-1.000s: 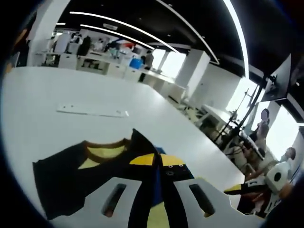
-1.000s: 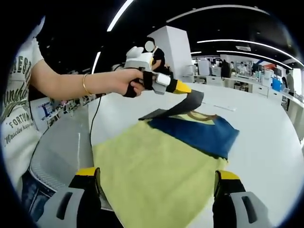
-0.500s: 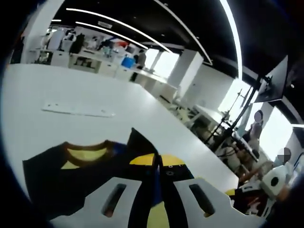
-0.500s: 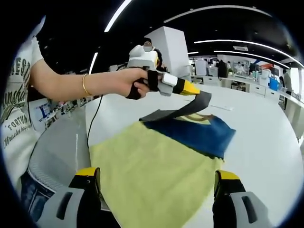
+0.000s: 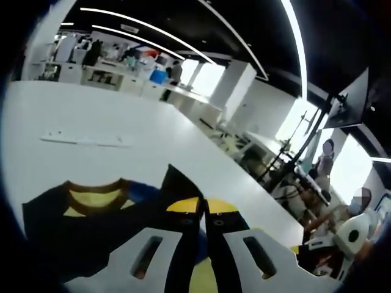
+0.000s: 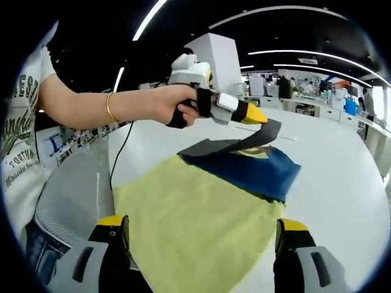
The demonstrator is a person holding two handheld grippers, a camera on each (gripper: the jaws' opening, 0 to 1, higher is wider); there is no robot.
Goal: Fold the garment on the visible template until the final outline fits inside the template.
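The garment lies flat on the white table [image 6: 342, 201], its yellow body [image 6: 195, 213] towards me and a blue part [image 6: 253, 172] with a brown-edged collar at the far end. My left gripper [image 6: 264, 118], held by a person's hand [image 6: 174, 105], is shut on a dark sleeve [image 6: 247, 142] and holds it up over the blue part. In the left gripper view the left gripper [image 5: 203, 207] pinches that dark sleeve [image 5: 177, 184] above the dark garment [image 5: 73, 229]. My right gripper [image 6: 201, 235] stands open at the garment's near edge with nothing between its jaws.
A grey sheet [image 6: 67, 195] lies under the garment's near left side. A thin white strip [image 5: 82, 139] rests on the table beyond the collar. Desks, stands and people fill the room behind. The person's arm reaches in from the left.
The left gripper has carried the lifted sleeve a little further right over the garment. The right gripper has stayed in place and open.
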